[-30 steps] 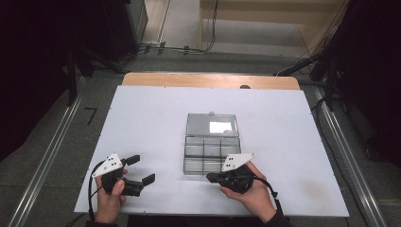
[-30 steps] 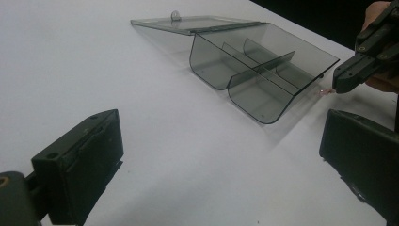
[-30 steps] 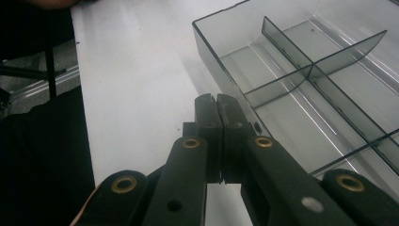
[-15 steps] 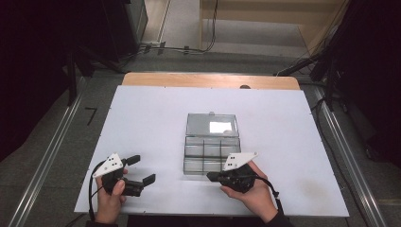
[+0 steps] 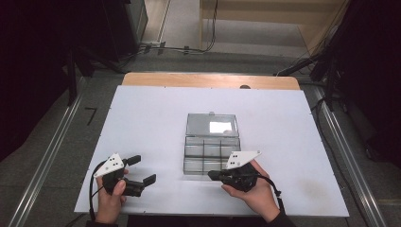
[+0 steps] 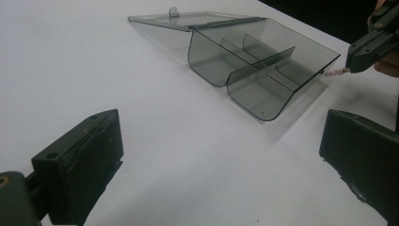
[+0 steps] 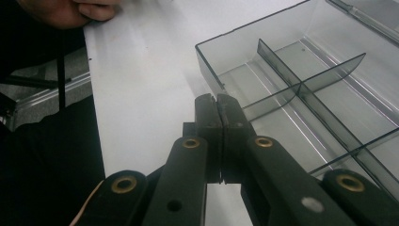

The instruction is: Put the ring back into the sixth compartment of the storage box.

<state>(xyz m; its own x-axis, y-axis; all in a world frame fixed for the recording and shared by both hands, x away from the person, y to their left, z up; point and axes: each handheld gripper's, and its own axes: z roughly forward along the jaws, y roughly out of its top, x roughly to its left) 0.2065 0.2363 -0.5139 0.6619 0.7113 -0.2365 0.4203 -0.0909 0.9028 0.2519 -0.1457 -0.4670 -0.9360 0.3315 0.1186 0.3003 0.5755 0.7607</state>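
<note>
1. White table [image 5: 142, 123]: bears everything; both grippers rest low over its near edge.
2. Clear compartment box [image 5: 211, 153]: lies ahead of the right gripper and ahead and to the right of the left one; its lid [image 5: 211, 124] is folded flat back on the far side, and its dividers [image 7: 301, 87] stand bare in the right gripper view.
3. Left gripper [image 5: 137, 172]: held in the left hand [image 5: 111, 201], jaws spread wide with nothing between them, well apart from the box.
4. Right gripper [image 5: 211, 175]: held in the right hand [image 5: 253, 194], jaws pressed together just beside the box's near wall.
5. Small pale item [image 6: 335, 72]: seems pinched at the right gripper's tip in the left gripper view; too small to identify.
</note>
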